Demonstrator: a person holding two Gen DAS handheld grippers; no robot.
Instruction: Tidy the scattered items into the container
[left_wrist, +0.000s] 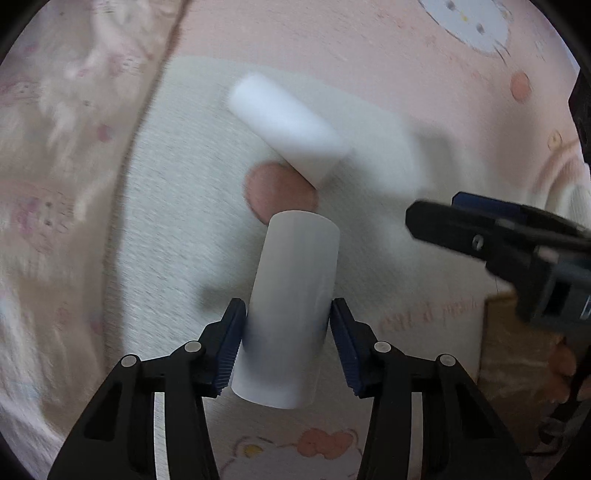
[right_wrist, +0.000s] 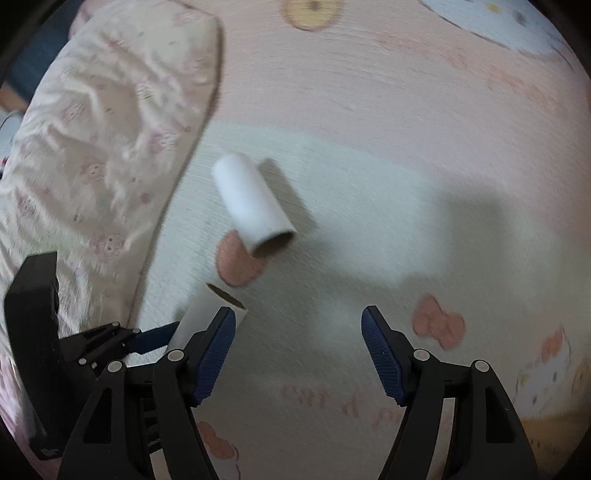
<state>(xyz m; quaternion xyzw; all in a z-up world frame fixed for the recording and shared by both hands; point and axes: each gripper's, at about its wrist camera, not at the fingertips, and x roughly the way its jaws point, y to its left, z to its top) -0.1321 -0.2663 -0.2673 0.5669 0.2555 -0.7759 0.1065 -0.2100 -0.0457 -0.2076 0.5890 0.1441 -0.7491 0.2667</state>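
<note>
Tubes first: the left gripper (left_wrist: 286, 338) clamps one white tube (left_wrist: 291, 306), while the second tube (right_wrist: 255, 206) lies on the bedsheet (right_wrist: 406, 129) at eleven o'clock from the open right gripper (right_wrist: 299, 354), long axis pointing eleven-to-five.

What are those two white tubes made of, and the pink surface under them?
The loose white tube and the white tube held in the left claw look like matte paper-covered cardboard: their open ends show brown inside. The pink cartoon-print surface seems to be soft woven fabric, probably a bedsheet; blur leaves that uncertain.
</note>
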